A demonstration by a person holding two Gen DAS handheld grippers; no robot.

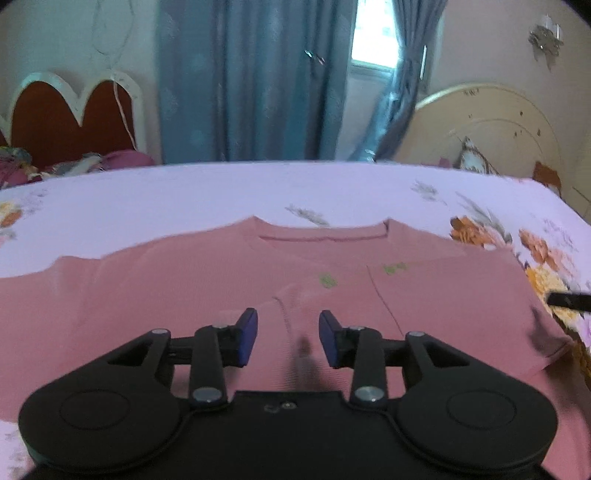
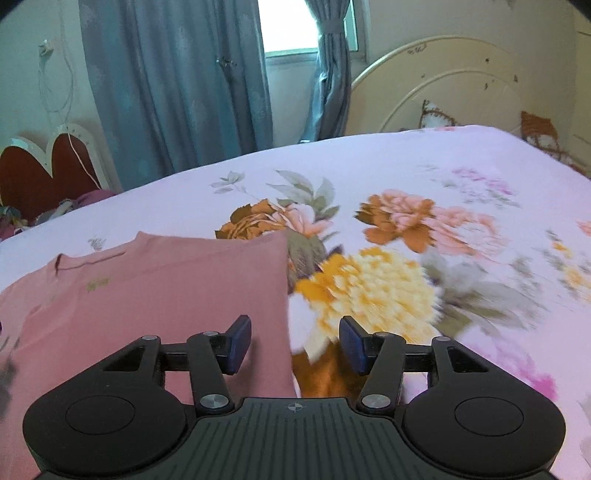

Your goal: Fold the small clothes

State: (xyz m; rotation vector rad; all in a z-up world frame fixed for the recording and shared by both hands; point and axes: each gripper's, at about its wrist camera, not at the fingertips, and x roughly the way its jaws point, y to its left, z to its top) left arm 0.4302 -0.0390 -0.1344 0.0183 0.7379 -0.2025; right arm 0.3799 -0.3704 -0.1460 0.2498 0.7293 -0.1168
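A pink shirt (image 1: 229, 280) lies flat on the floral bedsheet (image 1: 258, 192), collar toward the far side, with its right side folded inward over the chest. My left gripper (image 1: 288, 338) is open and empty, hovering over the middle of the shirt. My right gripper (image 2: 295, 345) is open and empty, straddling the shirt's (image 2: 155, 288) folded right edge, left finger over the cloth, right finger over the sheet (image 2: 424, 221). A dark tip of the right gripper shows at the right edge of the left wrist view (image 1: 570, 300).
Blue curtains (image 1: 251, 81) and a window (image 1: 373, 33) lie beyond the bed. A cream headboard (image 1: 491, 125) stands at the right. A red heart-shaped headboard (image 1: 70, 118) with heaped cloth stands at the far left.
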